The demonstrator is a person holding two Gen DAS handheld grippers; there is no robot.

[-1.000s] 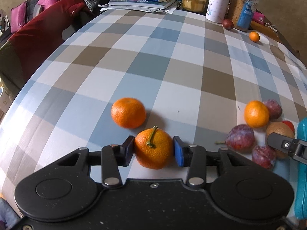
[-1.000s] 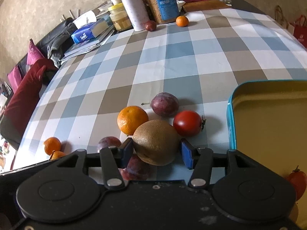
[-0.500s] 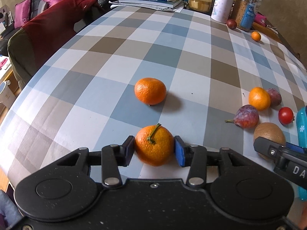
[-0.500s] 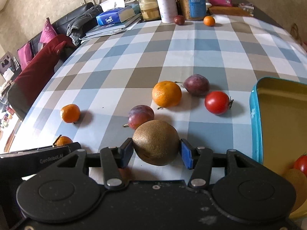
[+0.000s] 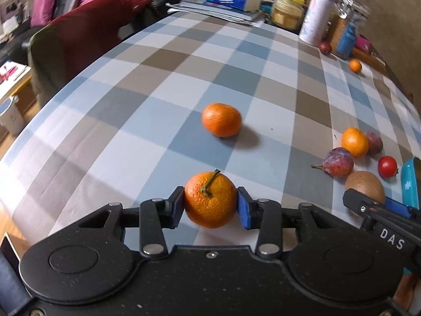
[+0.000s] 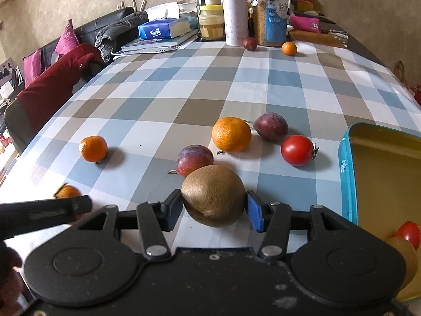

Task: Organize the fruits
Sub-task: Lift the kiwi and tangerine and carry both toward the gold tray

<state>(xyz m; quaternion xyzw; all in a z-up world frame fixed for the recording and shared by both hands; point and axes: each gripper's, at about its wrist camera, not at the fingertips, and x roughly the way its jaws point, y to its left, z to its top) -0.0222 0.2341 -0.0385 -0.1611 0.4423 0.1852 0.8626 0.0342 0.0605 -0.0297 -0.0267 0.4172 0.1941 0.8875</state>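
Observation:
My left gripper (image 5: 210,206) has its jaws closing, both pads pressing a stemmed mandarin (image 5: 210,198) held just above the checked tablecloth. The jaws of my right gripper (image 6: 214,208) are closing too, and their pads grip a brown kiwi (image 6: 213,194) off the cloth. To the right of the kiwi stands a teal tin (image 6: 347,173) with a tomato (image 6: 409,233) and another kiwi (image 6: 402,258) inside. Loose on the cloth lie a mandarin (image 6: 93,148), an orange (image 6: 231,134), two plums (image 6: 194,158) (image 6: 271,130) and a tomato (image 6: 297,150).
At the far end of the table stand jars (image 6: 272,13), a lilac bottle (image 6: 235,13), a tissue pack on books (image 6: 158,30), a plum (image 6: 249,43) and a small mandarin (image 6: 289,48). A red-draped chair (image 5: 86,26) stands by the left edge.
Both grippers have pulled back from the fruit on the cloth with their fruit in them. The kiwi has come away from the cluster, and the stemmed mandarin from its neighbour.

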